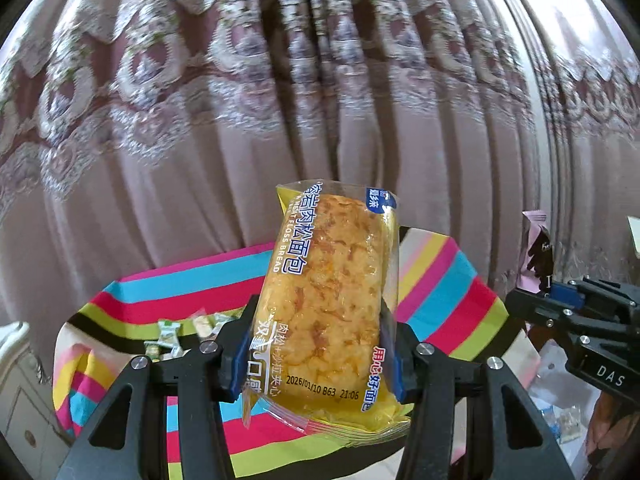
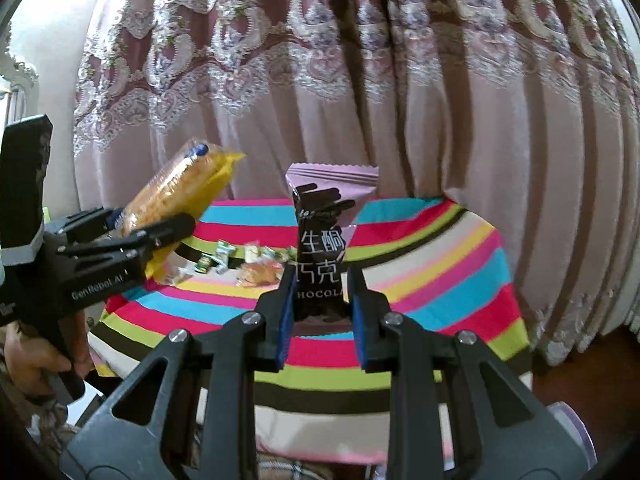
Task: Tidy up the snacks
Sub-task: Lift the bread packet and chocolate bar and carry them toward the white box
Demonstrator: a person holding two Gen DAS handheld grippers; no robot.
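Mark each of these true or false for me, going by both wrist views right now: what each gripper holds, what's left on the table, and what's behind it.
1. The left gripper is shut on a yellow bread packet. True.
2. The right gripper is empty. False: it is shut on a purple and black chocolate packet.
3. Small wrapped candies lie on the striped tablecloth. True.
4. The bread packet rests flat on the table. False: it is held up in the air, clear of the cloth.
5. A patterned curtain hangs behind the table. True.
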